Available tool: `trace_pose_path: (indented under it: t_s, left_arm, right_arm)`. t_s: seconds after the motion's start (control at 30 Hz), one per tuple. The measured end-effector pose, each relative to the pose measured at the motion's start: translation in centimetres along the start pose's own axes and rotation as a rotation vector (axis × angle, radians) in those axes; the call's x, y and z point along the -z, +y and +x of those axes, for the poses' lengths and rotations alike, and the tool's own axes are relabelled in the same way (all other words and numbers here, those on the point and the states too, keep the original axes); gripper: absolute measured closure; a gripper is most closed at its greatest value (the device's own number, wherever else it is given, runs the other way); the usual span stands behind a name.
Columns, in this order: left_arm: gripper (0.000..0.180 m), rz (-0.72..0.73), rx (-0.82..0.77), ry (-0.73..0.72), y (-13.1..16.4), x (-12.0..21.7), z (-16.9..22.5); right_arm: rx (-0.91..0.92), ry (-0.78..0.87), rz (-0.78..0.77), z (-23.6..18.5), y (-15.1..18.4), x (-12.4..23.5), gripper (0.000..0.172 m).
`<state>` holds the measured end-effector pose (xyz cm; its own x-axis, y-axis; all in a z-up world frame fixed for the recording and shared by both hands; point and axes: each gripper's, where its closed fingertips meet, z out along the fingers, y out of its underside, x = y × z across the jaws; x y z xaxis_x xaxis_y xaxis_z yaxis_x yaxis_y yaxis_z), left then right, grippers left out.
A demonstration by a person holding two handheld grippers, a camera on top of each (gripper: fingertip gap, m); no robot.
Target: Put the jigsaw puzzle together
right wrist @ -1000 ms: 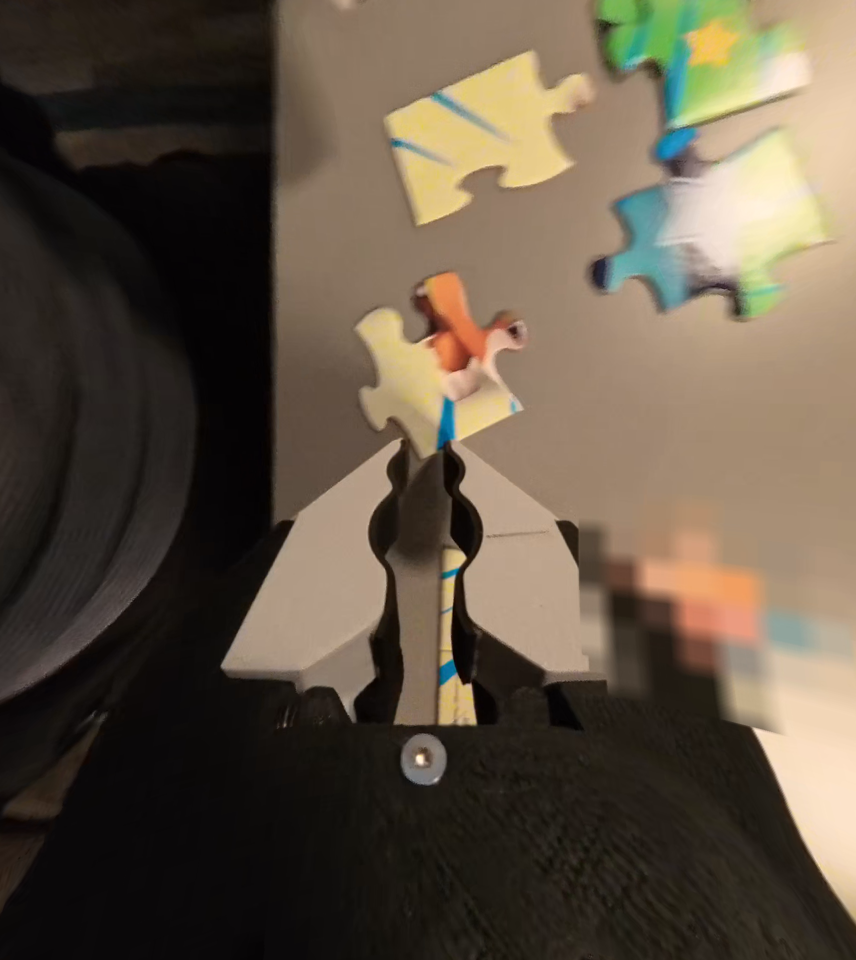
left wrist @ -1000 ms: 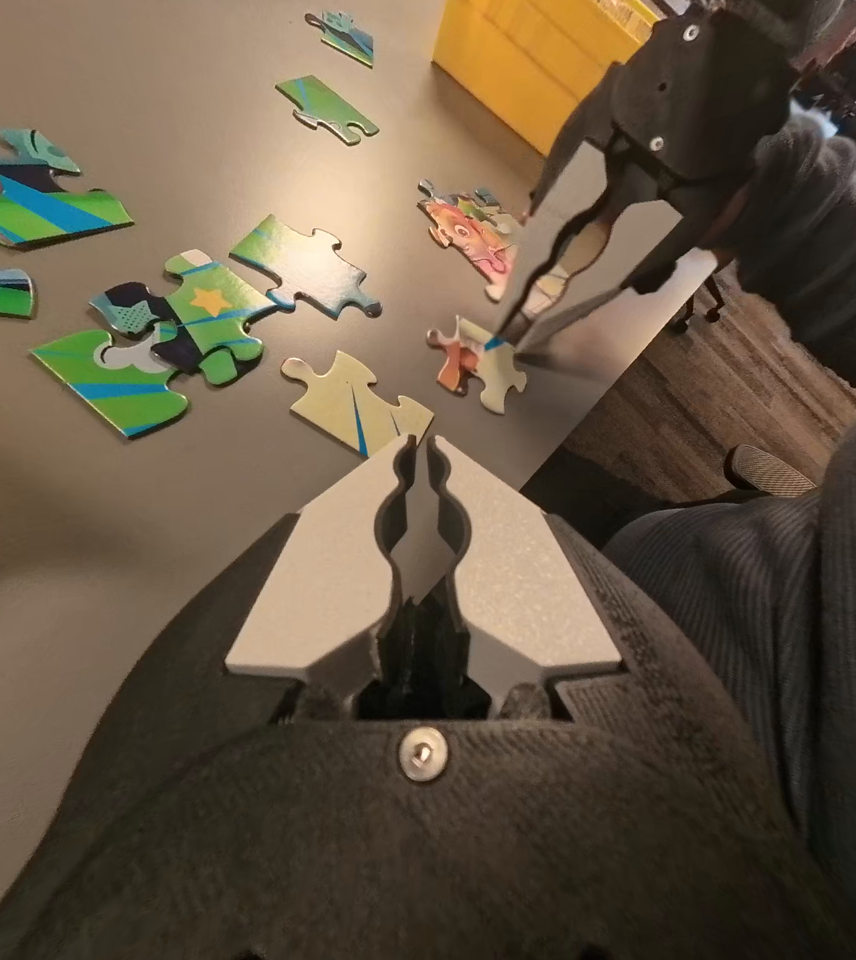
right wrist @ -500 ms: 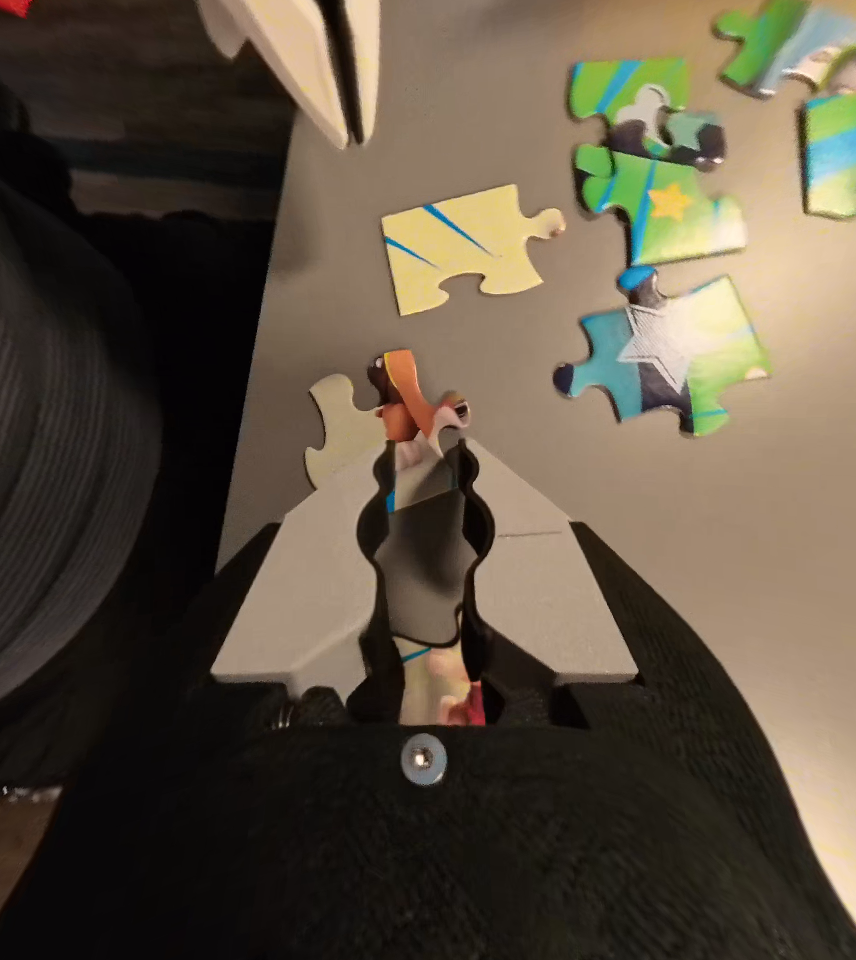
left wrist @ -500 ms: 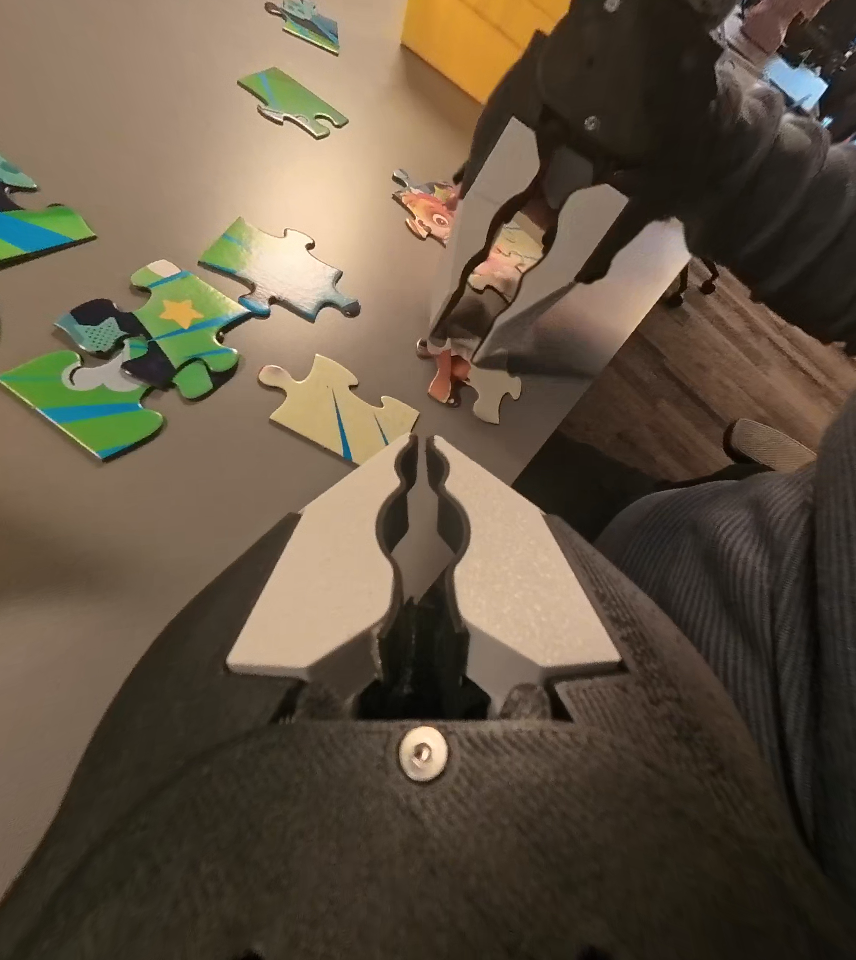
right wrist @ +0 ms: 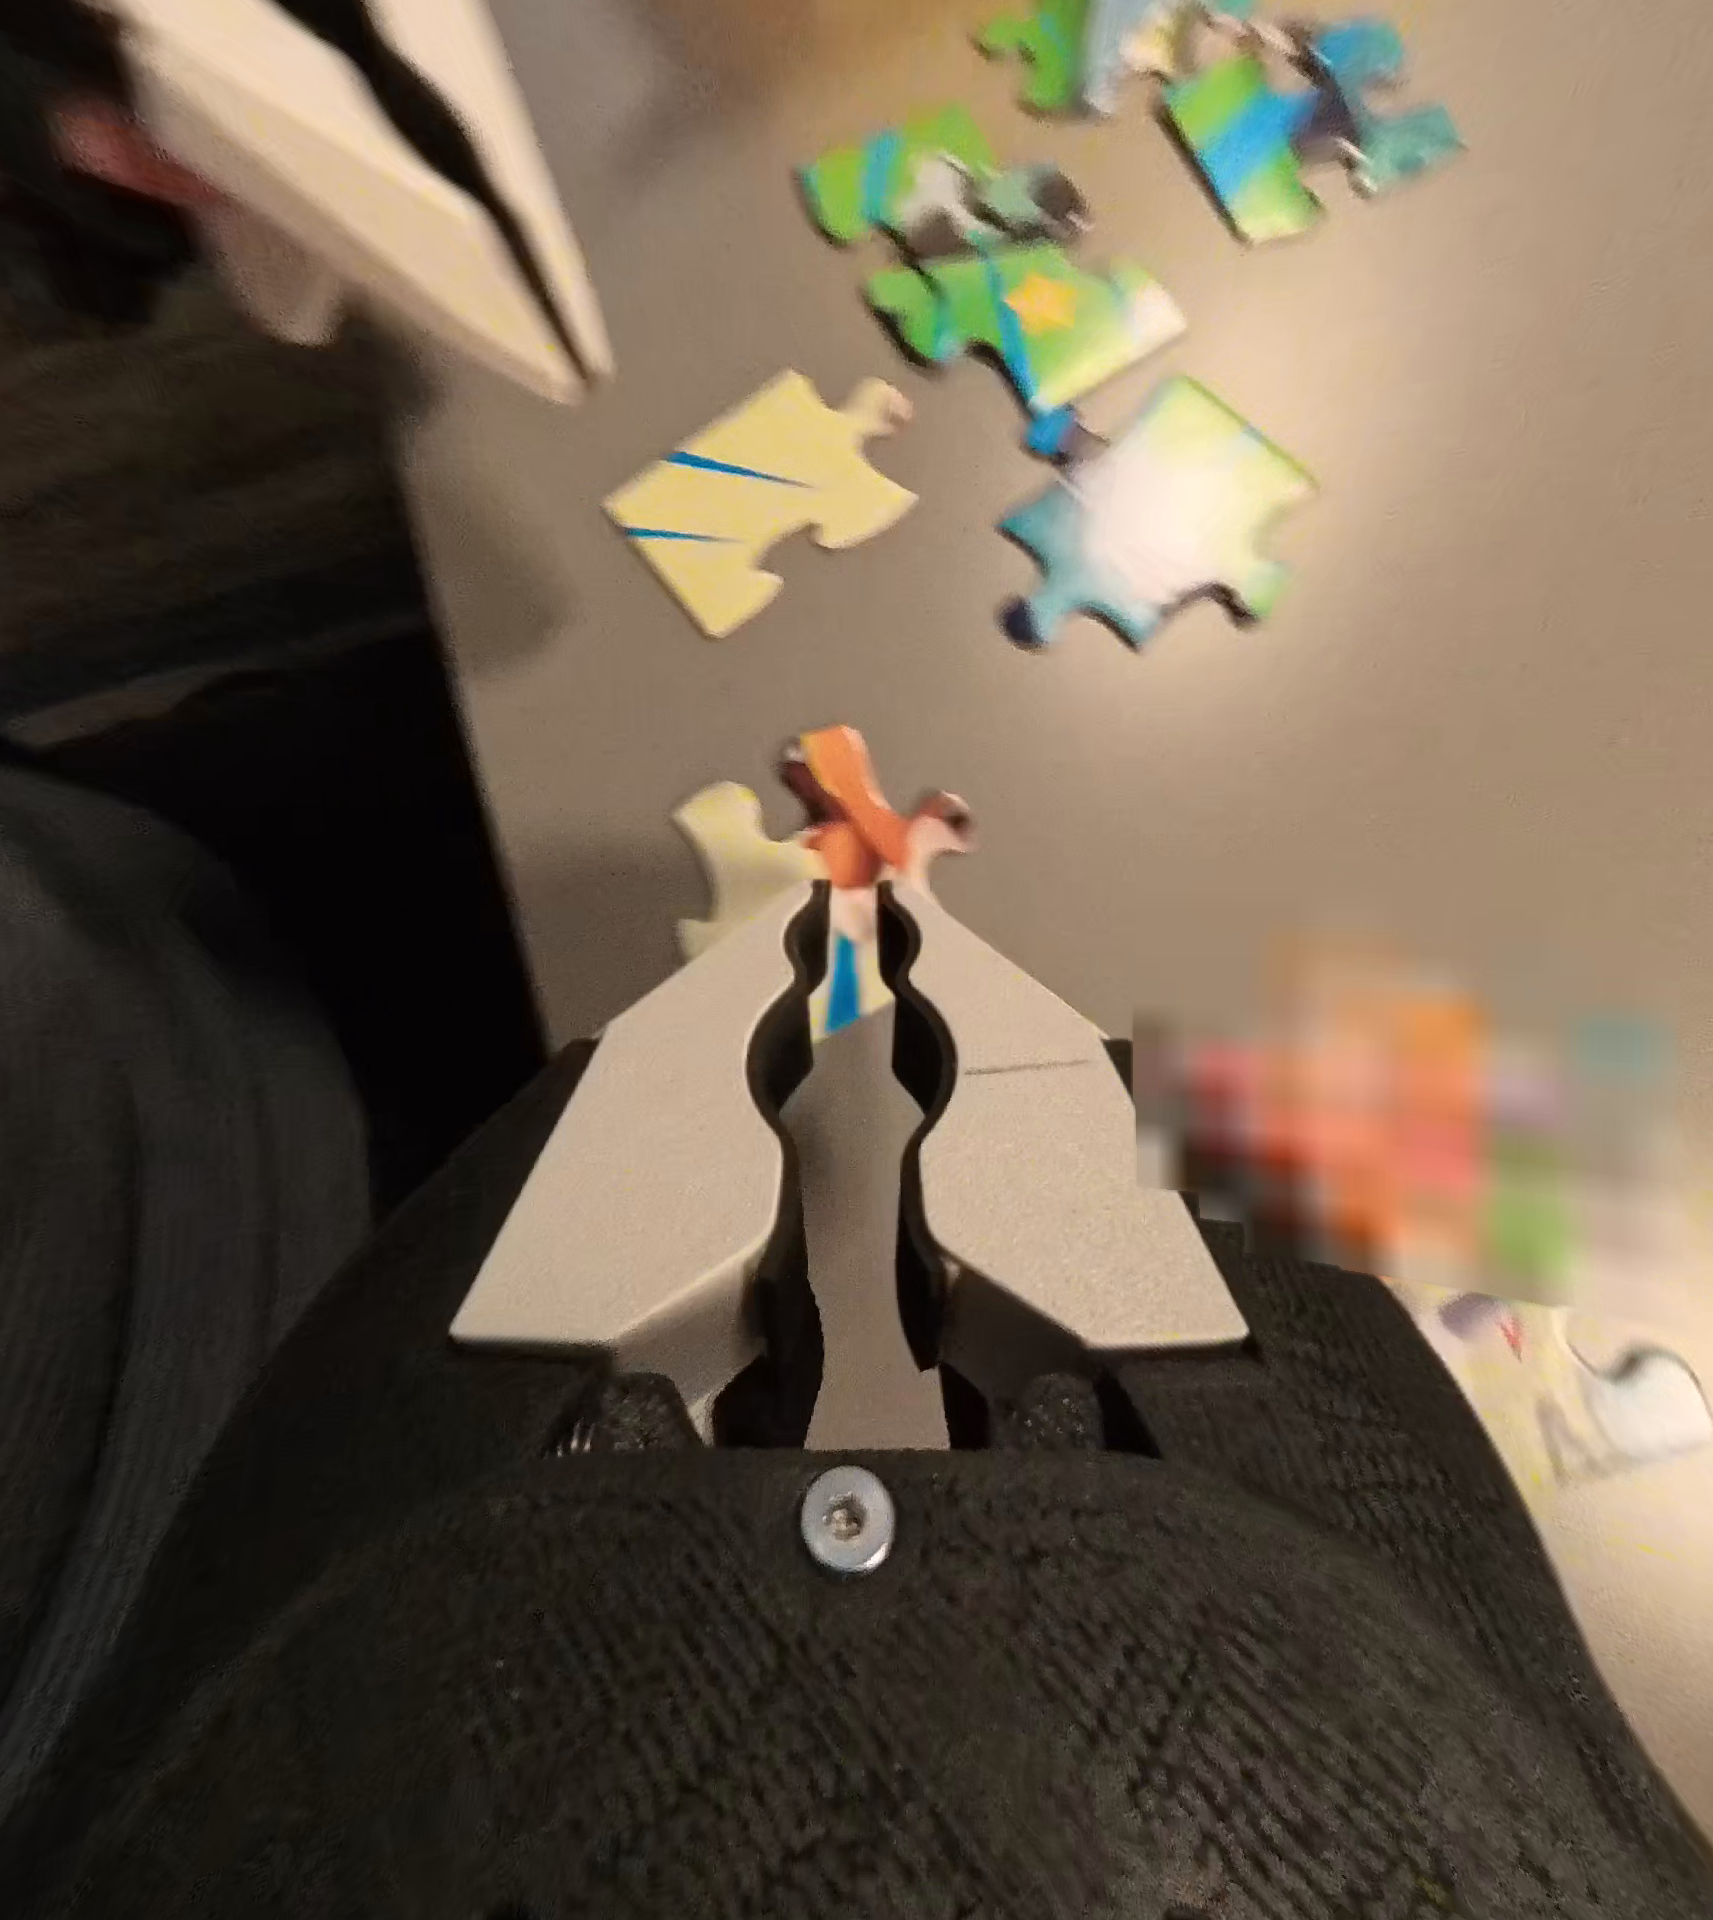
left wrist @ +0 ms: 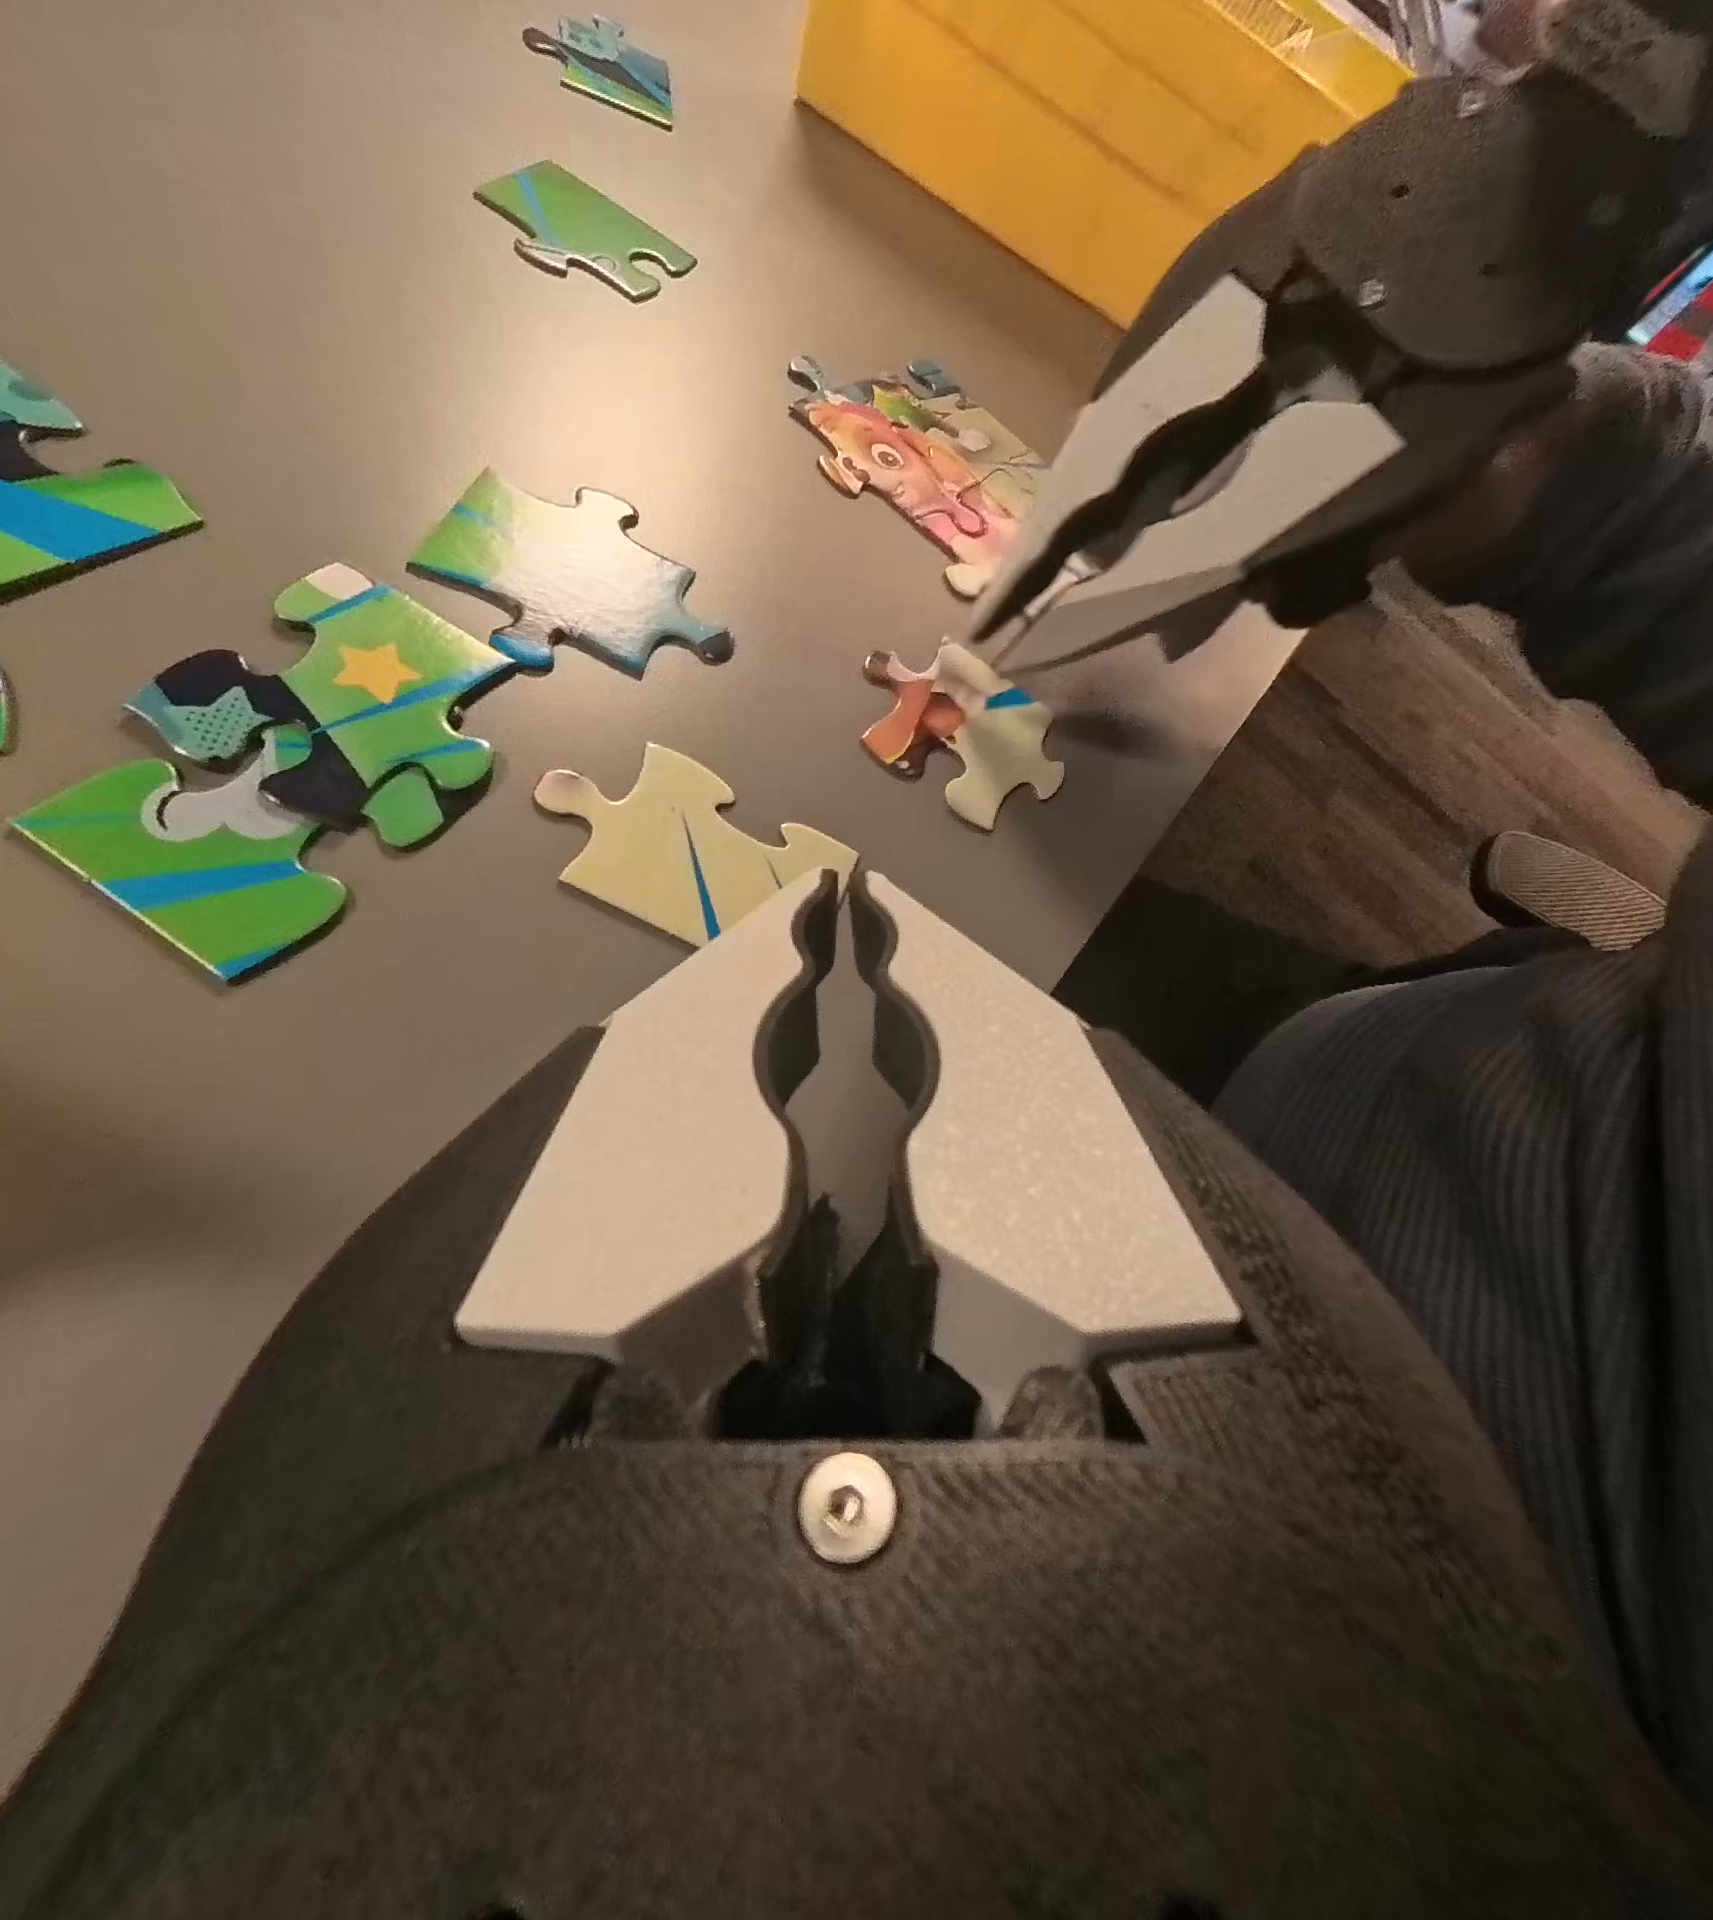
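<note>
One yellow box (left wrist: pixel 1060 125) is seen on the table (left wrist: pixel 208 1143). Two grippers are counted: the left gripper (left wrist: pixel 844 883) and the right gripper (left wrist: pixel 987 639). Left of the box, two green pieces (left wrist: pixel 587 234) are counted. Nearer than the box, one joined picture group (left wrist: pixel 914 457), one orange-and-yellow piece (left wrist: pixel 966 727), one pale yellow piece (left wrist: pixel 665 842), one green-and-white piece (left wrist: pixel 571 571) and three overlapping green pieces (left wrist: pixel 374 686) are counted. Farther left, pieces are cut off; their number cannot be told.
</note>
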<state>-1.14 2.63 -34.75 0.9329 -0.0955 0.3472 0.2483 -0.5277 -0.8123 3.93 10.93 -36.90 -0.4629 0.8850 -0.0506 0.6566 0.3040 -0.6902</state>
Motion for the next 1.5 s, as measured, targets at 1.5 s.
trace_pose_path:
  t_s: [1.5]
  left_arm:
    - [0.180, 0.013, 0.013, 0.006, 0.1, 0.1, 0.4]
  right_arm:
    - [-0.113, 0.233, 0.055, -1.8, -2.0, -3.1, 0.134]
